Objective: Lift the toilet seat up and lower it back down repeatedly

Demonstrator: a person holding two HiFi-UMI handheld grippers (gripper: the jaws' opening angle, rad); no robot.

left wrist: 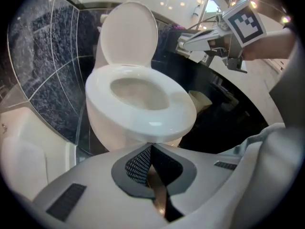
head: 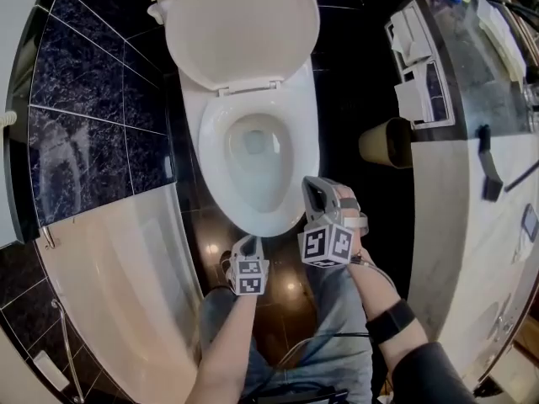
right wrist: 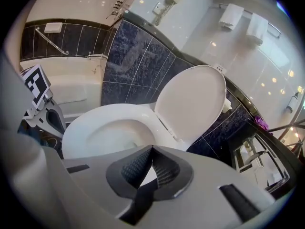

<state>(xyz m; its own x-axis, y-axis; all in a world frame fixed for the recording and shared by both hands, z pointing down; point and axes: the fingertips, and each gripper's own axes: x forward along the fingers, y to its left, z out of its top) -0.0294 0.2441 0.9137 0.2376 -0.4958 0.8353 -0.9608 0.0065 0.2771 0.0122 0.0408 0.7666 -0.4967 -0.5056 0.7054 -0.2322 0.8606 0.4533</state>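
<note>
Both closed (empty): left claw (left wrist: 151, 147), right claw (right wrist: 152, 149); right gripper view alone shows towels (right wrist: 232, 15).

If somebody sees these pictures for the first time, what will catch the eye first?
The white toilet stands in the middle, its lid raised against dark marbled wall tiles. Near its front rim, the left gripper and the right gripper hang with jaws shut, holding nothing.
</note>
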